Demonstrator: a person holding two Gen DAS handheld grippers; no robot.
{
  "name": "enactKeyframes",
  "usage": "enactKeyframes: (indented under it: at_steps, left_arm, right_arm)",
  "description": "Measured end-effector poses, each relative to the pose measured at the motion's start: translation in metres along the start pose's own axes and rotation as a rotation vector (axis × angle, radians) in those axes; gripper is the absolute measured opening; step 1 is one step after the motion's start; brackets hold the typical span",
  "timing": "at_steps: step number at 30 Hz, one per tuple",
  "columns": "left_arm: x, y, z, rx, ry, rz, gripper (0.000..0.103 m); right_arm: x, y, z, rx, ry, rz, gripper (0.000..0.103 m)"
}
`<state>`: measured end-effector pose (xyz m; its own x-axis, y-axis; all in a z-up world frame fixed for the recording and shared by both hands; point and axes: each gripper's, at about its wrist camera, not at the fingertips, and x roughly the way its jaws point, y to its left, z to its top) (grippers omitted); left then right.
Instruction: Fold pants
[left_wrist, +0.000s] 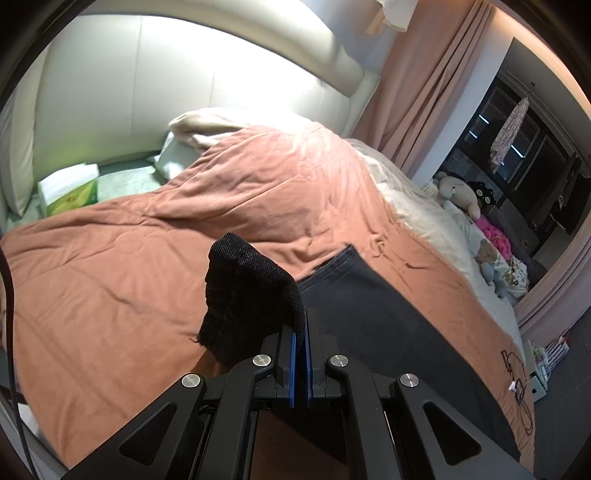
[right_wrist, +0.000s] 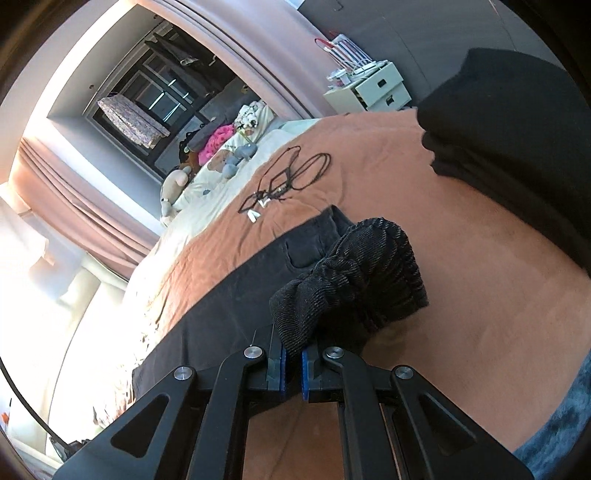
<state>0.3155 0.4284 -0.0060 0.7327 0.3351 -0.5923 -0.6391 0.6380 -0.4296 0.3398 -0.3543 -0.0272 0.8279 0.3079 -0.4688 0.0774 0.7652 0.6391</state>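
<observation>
Two claws, each clamped on a bunch of the dark pants. Left claw (left_wrist: 302, 343): blue pads pressed together on a black fold of the fabric, which stands up above the jaws and droops to the left. Right claw (right_wrist: 291, 360): jaws closed on a gathered wad of the same ribbed cloth, which bulges up and to the right of the pads. Pants (left_wrist: 373, 314): one pair, dark grey to black, lying on the salmon-coloured bedspread (left_wrist: 110, 266) of the bed, held at two points and lifted there; the rest spreads flat ahead of and beyond both claws, its long axis running away from them toward the far side of the bed where the soft toys (left_wrist: 461, 192) sit. A pocket shows on the flat part in the right wrist view. Black cable (right_wrist: 288, 181): coiled on the bedspread beyond the pants, apart from them. Judgement: both hands sit at the near end, neither plainly nearer; the fold would carry this end forward along the long axis.
</observation>
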Motion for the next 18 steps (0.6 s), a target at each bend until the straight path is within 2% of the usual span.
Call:
enactKeyframes:
  at_steps: [8,18]
  left_arm:
    - [0.029,-0.035,0.026,0.021,-0.009,-0.011,0.004]
    - [0.086,-0.080,0.052,0.061,0.003,-0.011,0.004]
  right_arm:
    - [0.020,0.013,0.014,-0.015,-0.016,-0.005,0.002]
    - [0.061,0.041,0.039,-0.028,-0.025,-0.028,0.002]
